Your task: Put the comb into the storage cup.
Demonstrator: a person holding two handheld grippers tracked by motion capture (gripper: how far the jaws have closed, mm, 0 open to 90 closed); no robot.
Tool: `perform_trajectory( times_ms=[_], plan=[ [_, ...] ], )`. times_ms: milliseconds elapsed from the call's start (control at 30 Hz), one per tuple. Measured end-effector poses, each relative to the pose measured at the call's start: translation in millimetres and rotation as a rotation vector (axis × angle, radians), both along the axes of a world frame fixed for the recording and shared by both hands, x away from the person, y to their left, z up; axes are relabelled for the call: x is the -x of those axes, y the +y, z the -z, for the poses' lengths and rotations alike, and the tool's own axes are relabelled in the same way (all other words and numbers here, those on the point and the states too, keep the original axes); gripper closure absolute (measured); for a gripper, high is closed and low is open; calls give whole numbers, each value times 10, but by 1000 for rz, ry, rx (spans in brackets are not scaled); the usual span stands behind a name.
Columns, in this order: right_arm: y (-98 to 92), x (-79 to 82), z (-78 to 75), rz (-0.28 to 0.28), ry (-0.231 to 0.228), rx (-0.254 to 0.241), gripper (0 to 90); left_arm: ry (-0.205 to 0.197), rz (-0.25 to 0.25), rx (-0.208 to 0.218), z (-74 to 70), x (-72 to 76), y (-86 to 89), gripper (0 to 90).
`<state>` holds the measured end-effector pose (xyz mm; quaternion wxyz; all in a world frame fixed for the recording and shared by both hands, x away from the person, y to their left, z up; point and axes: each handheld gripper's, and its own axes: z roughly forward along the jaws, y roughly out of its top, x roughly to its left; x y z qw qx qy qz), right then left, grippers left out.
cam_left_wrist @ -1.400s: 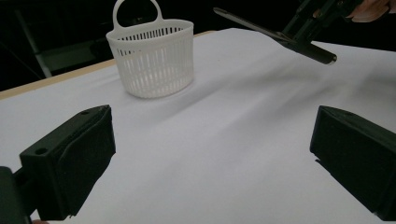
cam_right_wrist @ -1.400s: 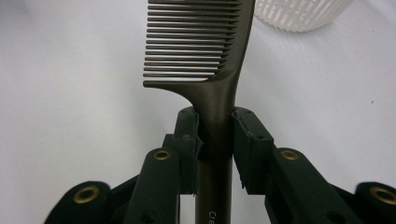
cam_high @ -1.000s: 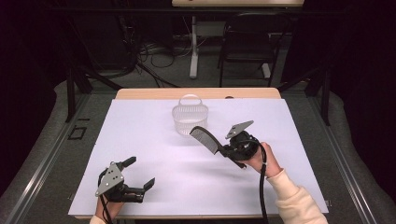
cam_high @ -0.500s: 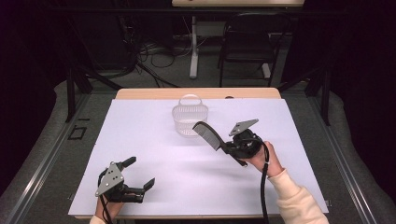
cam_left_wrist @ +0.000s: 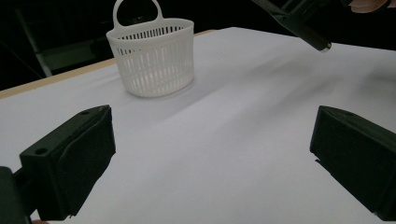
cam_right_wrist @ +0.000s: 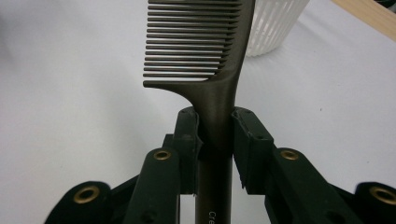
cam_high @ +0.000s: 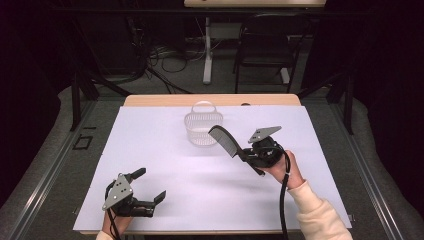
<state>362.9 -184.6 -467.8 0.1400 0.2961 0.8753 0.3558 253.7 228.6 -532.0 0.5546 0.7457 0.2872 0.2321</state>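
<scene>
Comb [cam_high: 223, 139] nearer basket [cam_high: 202, 130], dark, fine-toothed

The white sheet [cam_high: 165, 170] lay bare between my two hands, so either could have crossed the middle without meeting anything. The one thing standing on it was the white basket [cam_high: 202, 129], upright toward the far edge, its handle loop rising at the back. My right gripper [cam_high: 246, 154] was clamped on the dark comb [cam_high: 224, 140], whose toothed end reached up just beside the basket's near right wall, leaving only a narrow gap. Ahead of my left gripper [cam_high: 150, 189], its jaws wide apart, open sheet ran clear to the basket.
</scene>
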Motion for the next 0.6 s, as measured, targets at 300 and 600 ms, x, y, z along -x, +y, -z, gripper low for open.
perform_trajectory(
  times_ms=[300, 600],
  plan=[
    [-20, -12, -16, 11, -12, -17, 725, 1, -1, -2, 1, -3, 1, 2],
    [-35, -27, -30, 18, -22, -23, 725, 1, -3, -3, 1, -4, 3, 2]
  ],
)
